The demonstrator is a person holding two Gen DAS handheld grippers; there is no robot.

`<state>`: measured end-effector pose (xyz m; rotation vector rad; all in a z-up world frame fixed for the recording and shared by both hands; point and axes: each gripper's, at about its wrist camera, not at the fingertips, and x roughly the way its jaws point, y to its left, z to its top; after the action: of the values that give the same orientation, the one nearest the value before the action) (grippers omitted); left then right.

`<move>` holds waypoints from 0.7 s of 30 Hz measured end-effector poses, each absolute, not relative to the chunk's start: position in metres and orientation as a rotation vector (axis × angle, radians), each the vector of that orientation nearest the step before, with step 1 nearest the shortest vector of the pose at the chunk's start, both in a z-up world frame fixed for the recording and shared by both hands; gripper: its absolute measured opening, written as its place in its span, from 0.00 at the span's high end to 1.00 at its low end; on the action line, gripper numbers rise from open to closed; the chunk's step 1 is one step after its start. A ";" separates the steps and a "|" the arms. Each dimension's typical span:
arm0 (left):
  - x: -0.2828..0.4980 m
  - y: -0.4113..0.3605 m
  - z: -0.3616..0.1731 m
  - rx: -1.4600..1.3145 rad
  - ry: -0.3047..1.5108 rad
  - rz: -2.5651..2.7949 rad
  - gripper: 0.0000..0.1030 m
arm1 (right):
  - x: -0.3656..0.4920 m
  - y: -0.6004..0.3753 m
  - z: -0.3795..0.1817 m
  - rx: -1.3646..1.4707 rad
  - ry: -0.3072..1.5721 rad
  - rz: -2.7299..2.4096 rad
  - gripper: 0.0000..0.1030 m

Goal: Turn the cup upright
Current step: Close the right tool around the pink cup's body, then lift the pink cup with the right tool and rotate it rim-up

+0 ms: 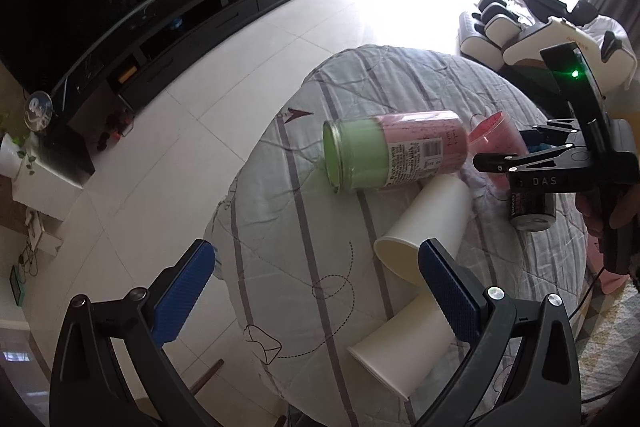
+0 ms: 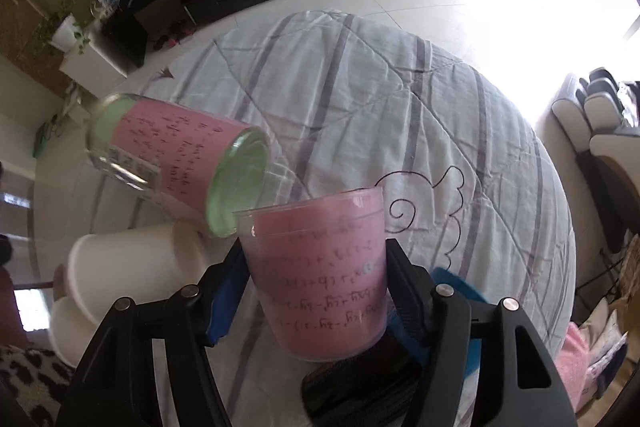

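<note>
A clear plastic cup with a pink paper lining (image 2: 320, 275) sits between my right gripper's (image 2: 316, 291) blue pads, held near its base, mouth pointing away from the camera. It shows in the left wrist view (image 1: 498, 139) behind the right gripper (image 1: 520, 163). My left gripper (image 1: 320, 291) is open and empty above the table's near edge. Two white paper cups lie on their sides: one (image 1: 424, 227) by the left gripper's right finger, one (image 1: 400, 347) nearer.
A glass jar with pink and green lining (image 1: 384, 155) lies on its side on the round table with striped cloth (image 1: 288, 267). A dark can (image 1: 532, 211) lies under the right gripper. A TV stand (image 1: 192, 27) and massage chair (image 1: 532, 31) stand beyond.
</note>
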<state>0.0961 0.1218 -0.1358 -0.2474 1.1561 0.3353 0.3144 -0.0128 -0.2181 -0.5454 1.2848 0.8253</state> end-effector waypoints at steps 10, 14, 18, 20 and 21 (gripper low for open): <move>0.099 0.098 -0.113 -0.194 1.122 0.231 0.00 | 0.285 -0.068 -0.157 -0.349 1.320 0.756 0.35; 0.101 0.084 -0.111 -0.173 1.131 0.176 0.00 | 0.253 -0.102 -0.147 -0.241 1.345 0.610 0.35; 0.101 0.065 -0.114 -0.139 1.147 0.109 0.00 | 0.221 -0.127 -0.154 -0.127 1.355 0.485 0.35; 0.102 0.054 -0.116 -0.125 1.157 0.070 0.00 | 0.204 -0.136 -0.162 -0.071 1.359 0.425 0.35; 0.102 0.049 -0.117 -0.117 1.163 0.055 0.00 | 0.199 -0.145 -0.165 -0.037 1.365 0.400 0.35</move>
<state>0.1019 0.0487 -0.1170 -0.1173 1.1633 0.0547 0.1992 -0.1453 -0.1655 -0.0372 1.3648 0.4003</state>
